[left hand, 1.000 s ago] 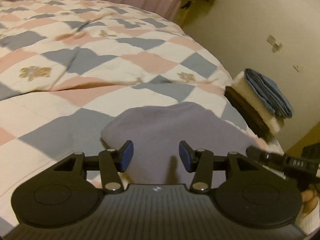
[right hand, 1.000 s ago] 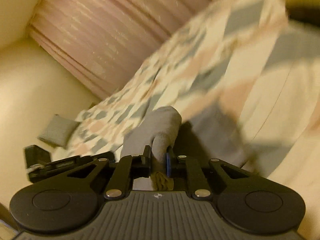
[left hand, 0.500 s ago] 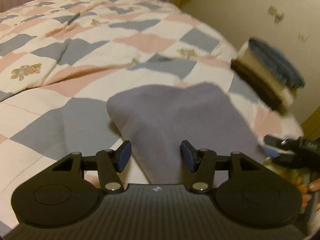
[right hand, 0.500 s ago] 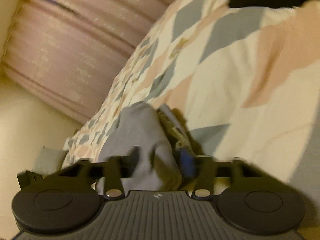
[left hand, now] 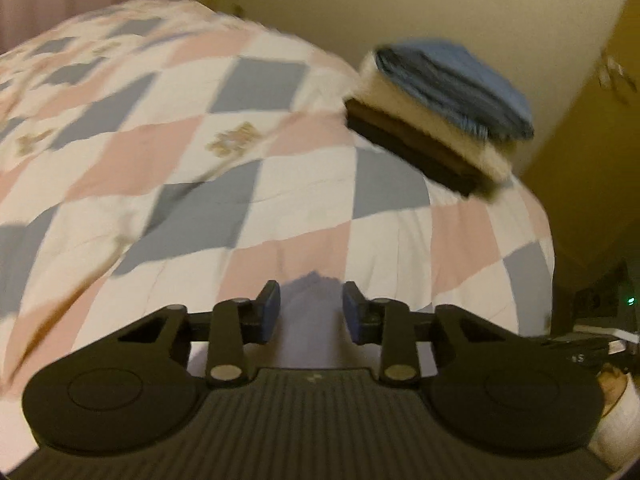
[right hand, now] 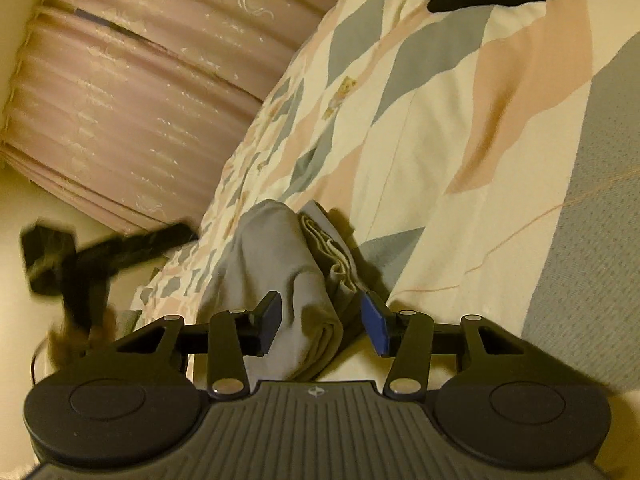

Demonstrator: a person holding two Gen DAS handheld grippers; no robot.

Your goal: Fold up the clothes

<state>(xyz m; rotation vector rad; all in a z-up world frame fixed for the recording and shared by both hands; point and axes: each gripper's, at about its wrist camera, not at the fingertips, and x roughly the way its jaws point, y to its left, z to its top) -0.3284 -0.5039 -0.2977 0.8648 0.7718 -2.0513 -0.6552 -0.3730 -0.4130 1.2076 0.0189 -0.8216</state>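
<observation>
A folded grey garment lies on the checked bed quilt. My right gripper is open, its blue pads on either side of the garment's near folded edge, not gripping it. In the left wrist view my left gripper is open, and only a small part of the grey garment shows between and below its fingers. The left gripper also appears blurred at the left of the right wrist view.
A stack of folded clothes, blue on top, white and dark brown beneath, sits at the bed's far right corner near the wall. The bed edge drops off at the right. Pink curtains hang behind the bed.
My right gripper has opened and let go of the grey garment, which now lies on the quilt. My left gripper has swung right toward the stack, with most of the garment out of its view.
</observation>
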